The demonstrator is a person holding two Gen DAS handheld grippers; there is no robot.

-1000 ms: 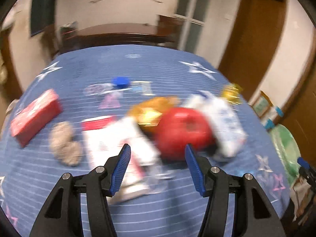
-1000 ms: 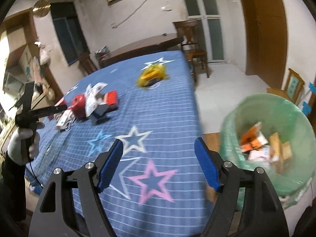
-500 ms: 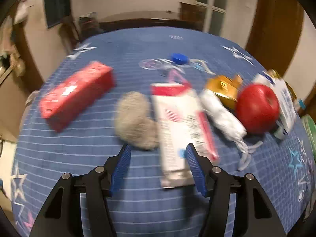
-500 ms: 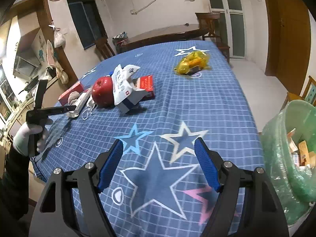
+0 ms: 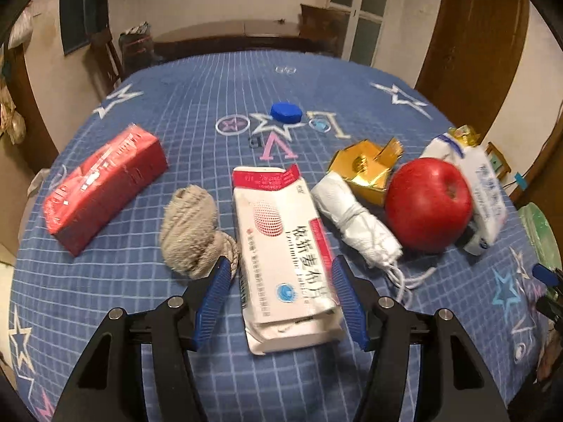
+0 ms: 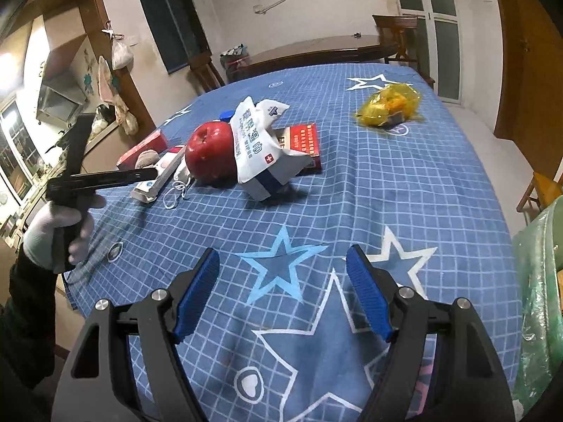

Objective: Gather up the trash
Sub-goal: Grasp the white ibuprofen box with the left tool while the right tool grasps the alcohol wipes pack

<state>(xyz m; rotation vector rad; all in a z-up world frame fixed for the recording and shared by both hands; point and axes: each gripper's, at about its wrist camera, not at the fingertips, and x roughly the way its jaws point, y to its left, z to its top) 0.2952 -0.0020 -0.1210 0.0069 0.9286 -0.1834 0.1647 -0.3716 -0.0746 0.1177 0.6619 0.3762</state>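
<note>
The left gripper [image 5: 279,297] is spread, its jaws just widened, straddling the box [image 5: 286,256] at lower centre without touching it. The box looks light, stiff but crushable (one end torn open); grip across its long sides. The right gripper [image 6: 283,293] hangs open and empty.

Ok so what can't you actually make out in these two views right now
- Trash bin: cut by the right edge in the right wrist view; its contents are hidden.
- Yellow bag: contents too small to tell, right wrist view.
- White medicine box: left wrist view, whether the left gripper touches it is unclear.
</note>
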